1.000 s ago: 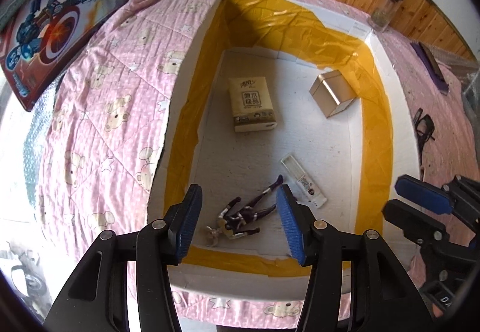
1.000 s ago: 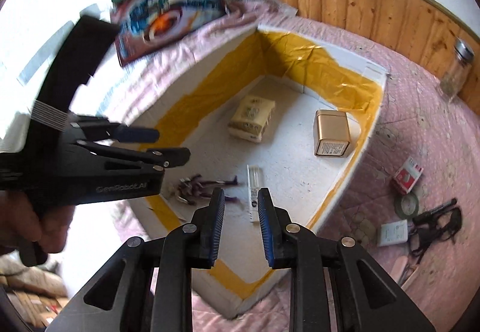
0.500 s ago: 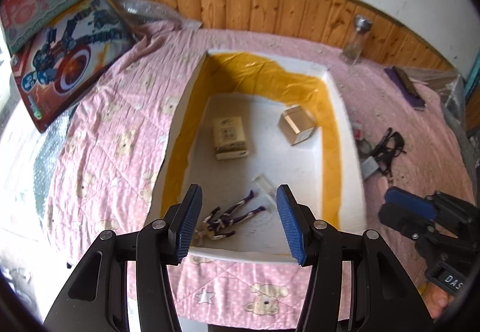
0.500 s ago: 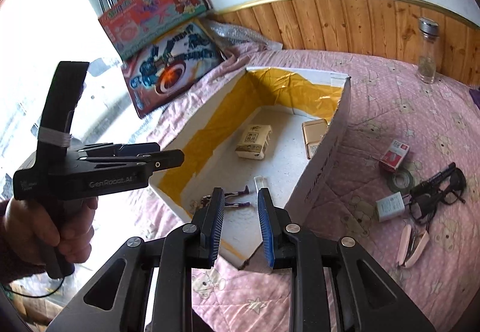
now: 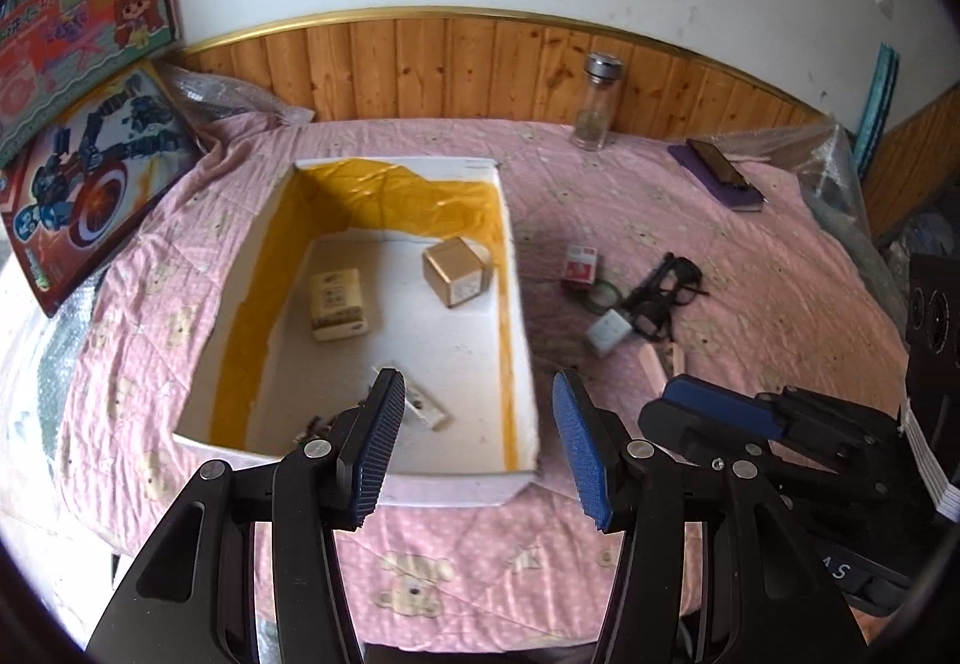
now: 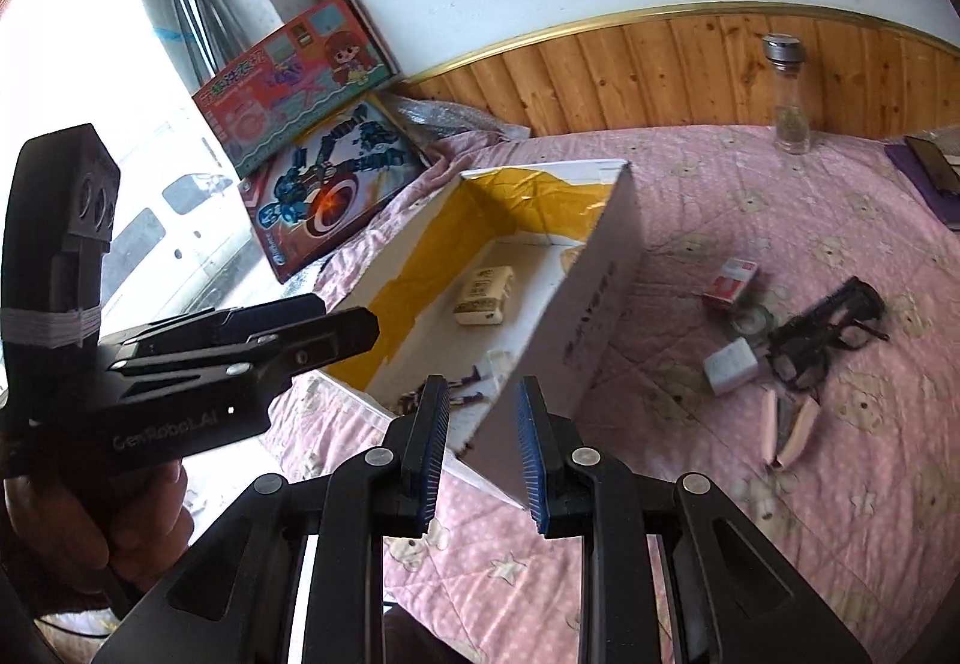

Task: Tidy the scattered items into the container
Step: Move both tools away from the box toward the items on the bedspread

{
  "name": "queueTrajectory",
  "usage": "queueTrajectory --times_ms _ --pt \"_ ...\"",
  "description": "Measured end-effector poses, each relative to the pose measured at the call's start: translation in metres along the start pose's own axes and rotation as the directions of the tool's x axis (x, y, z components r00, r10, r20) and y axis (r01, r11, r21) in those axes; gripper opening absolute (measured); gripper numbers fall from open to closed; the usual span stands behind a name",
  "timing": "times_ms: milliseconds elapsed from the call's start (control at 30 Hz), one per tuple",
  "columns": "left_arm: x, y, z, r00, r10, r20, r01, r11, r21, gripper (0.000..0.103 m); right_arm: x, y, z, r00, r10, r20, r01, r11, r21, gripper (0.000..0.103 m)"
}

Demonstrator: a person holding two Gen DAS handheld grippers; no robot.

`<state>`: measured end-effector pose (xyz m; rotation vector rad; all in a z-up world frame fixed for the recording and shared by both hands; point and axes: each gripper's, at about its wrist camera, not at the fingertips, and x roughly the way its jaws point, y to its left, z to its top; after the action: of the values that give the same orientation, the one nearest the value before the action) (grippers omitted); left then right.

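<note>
Both my claws hover empty, left gripper [image 5: 474,448] spread wide, right gripper [image 6: 483,454] narrowly parted, white yellow-lined cardboard box [image 5: 516,340] just ahead, scattered red-and-white packet [image 5: 581,264] and black glasses [image 5: 663,292] beyond-right, awaiting collection.

Readable in white on the flank of the left gripper [image 6: 345,331], seen from the right wrist view: "GenRoboLAI", or near enough, the last letters being soft. Partly legible on the body of the right gripper [image 5: 708,409] at the lower right of the left wrist view: "AS", the rest cut off. Print on the tissue pack [image 5: 338,303], the red packet [image 5: 581,264], the picture boxes [image 6: 294,70] and the container [image 6: 591,304] wall too blurred to make out.
</note>
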<state>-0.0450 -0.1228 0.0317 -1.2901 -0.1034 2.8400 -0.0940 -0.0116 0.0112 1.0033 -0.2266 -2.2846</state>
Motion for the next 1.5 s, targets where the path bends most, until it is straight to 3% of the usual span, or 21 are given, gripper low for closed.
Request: queueTrajectory --times_ms 333,700,1233,1500 --pt "0.002 -0.050 -0.025 0.999 -0.052 -0.012 0.053 0.997 0.049 0.055 -0.030 -0.031 -0.029 0.998 -0.061 0.025 0.059 0.995 0.079 0.025" --pt "0.021 -0.078 -0.032 0.992 -0.110 -0.056 0.112 0.992 0.048 0.055 -0.045 -0.057 -0.043 0.994 -0.106 0.035 0.100 0.984 0.145 0.025" --pt "0.084 -0.110 -0.029 0.968 -0.189 -0.166 0.197 0.980 0.033 0.055 -0.045 -0.109 -0.054 0.985 -0.174 -0.014 0.172 0.955 0.241 0.025" --pt "0.127 -0.118 -0.026 0.954 -0.190 -0.230 0.199 0.980 0.017 0.055 -0.028 -0.137 -0.054 0.981 -0.186 -0.062 0.196 0.938 0.287 0.025"
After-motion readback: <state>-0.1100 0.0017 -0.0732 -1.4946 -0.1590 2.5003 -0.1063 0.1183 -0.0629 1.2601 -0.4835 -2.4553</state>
